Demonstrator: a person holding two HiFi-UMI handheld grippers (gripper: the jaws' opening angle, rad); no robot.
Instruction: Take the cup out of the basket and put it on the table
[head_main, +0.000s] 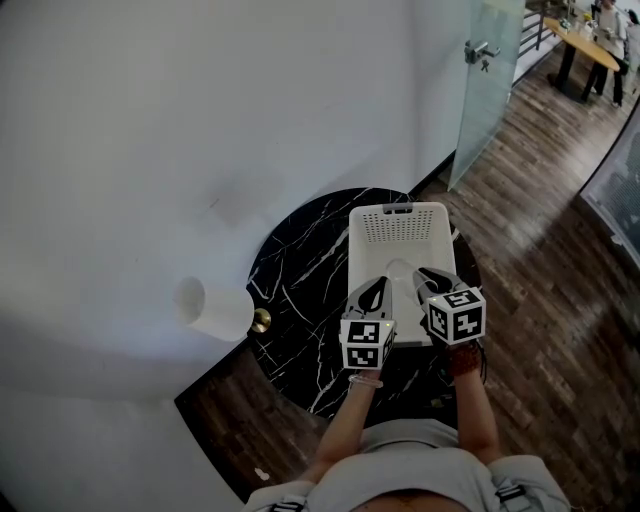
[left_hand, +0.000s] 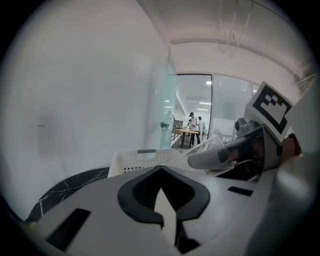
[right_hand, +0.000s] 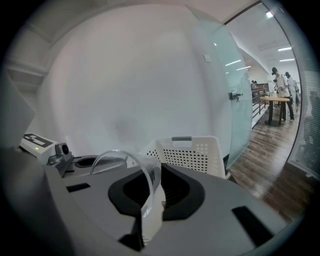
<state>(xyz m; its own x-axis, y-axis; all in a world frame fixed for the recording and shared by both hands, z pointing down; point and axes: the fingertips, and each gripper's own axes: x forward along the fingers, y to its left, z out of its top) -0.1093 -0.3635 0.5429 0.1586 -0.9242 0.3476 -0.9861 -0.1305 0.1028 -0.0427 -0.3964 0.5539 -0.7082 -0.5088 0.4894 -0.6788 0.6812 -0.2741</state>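
Nearest the person, the two grippers hang side by side over the near half of the white perforated plastic basket (head_main: 400, 214). The left gripper (head_main: 372, 288) is clenched on nothing; in its own view the jaws meet with no gap. The right gripper (head_main: 428, 280) is grasping the clear plastic cup (right_hand: 149, 196), pinching the thin wall at the rim with one jaw inside and one outside.

The cup lies on the left side of those jaws, between the two grippers. From the left gripper view it seems tipped well over, its long axis roughly level and its base pointing toward the left gripper. It looks raised off the basket floor, but I cannot tell whether the base has cleared the side walls.

The basket's walls are therefore the edge to mind. I judge that the cup must rise over one of them and be turned upright before it is set down.

The basket stands on the round black marble desk (head_main: 295, 275), toward its right side. A wide bare crescent of marble lies to the basket's left — across from the holding hand. Only a thin strip shows on the right, close to the desk's rim.

Beyond are a white wall, a glass door (head_main: 485, 90) and wooden flooring (head_main: 545, 230).
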